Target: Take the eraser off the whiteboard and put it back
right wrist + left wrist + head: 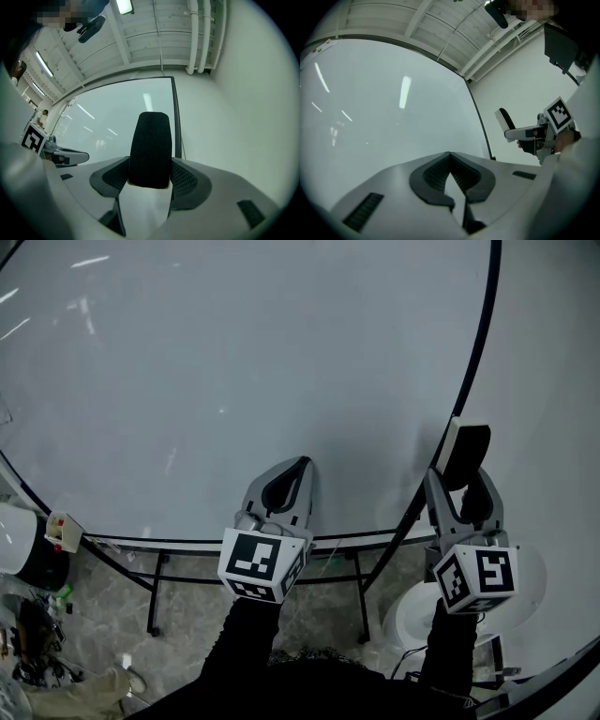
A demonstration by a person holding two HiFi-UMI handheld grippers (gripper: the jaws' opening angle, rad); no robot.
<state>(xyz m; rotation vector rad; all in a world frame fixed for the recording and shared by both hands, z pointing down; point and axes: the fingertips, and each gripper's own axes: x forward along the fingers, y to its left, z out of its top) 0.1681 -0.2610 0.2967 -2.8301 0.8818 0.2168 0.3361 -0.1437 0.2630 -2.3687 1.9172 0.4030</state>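
A black-felt eraser with a white back is clamped upright in my right gripper, which is shut on it. It hangs by the black right edge of the big whiteboard; whether it touches the board I cannot tell. In the right gripper view the eraser stands between the pads of the right gripper, with the whiteboard behind it. My left gripper is shut and empty in front of the board's lower middle. From the left gripper the eraser shows to the right, beyond the board's frame.
The board's black stand legs rest on a stone floor below it. A white and black cylinder and tangled cables sit at lower left. A round white object is under my right arm. A white wall lies right of the board.
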